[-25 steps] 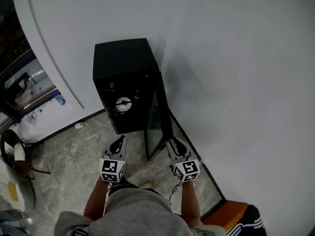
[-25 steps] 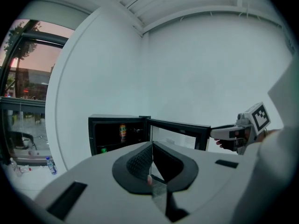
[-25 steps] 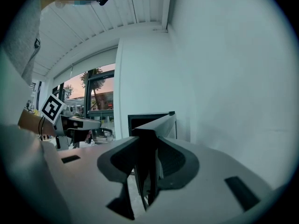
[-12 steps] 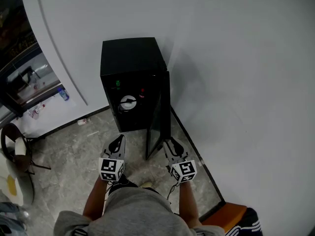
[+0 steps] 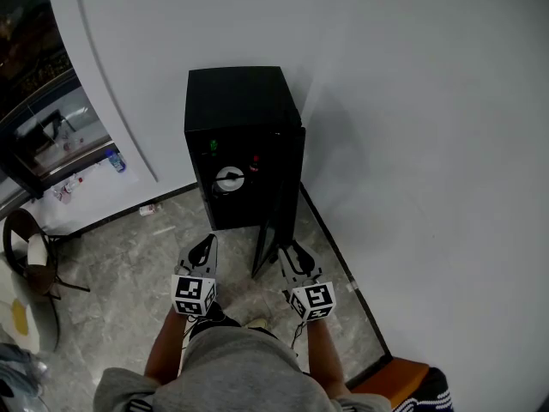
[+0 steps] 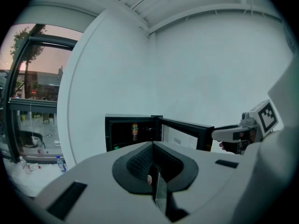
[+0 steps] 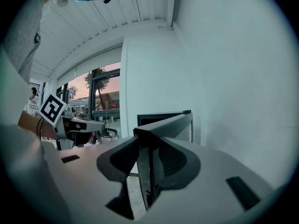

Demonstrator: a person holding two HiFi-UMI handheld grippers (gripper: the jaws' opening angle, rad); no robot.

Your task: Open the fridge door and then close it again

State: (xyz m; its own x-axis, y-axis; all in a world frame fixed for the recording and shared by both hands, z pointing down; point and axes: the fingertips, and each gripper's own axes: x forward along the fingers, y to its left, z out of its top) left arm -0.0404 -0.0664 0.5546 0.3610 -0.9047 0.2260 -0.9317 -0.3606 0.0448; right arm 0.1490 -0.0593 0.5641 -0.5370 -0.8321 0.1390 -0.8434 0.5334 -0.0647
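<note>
fridge (image 5: 240,99): small, black, on floor by wall | door (image 5: 282,201): partly open

The door (image 5: 276,221) has swung further in toward the front of the fridge (image 5: 236,101); a second ago it stood out from the fridge, angled off to the right, and now it shows almost edge-on, with its free edge nearer the middle of the fridge front. The right gripper (image 5: 292,253) has moved left along with that edge, closer to the line of the fridge front. Its jaws have just been opening wider, with the door's edge standing between them. The left gripper (image 5: 204,245) has drifted toward the fridge's left side
</note>
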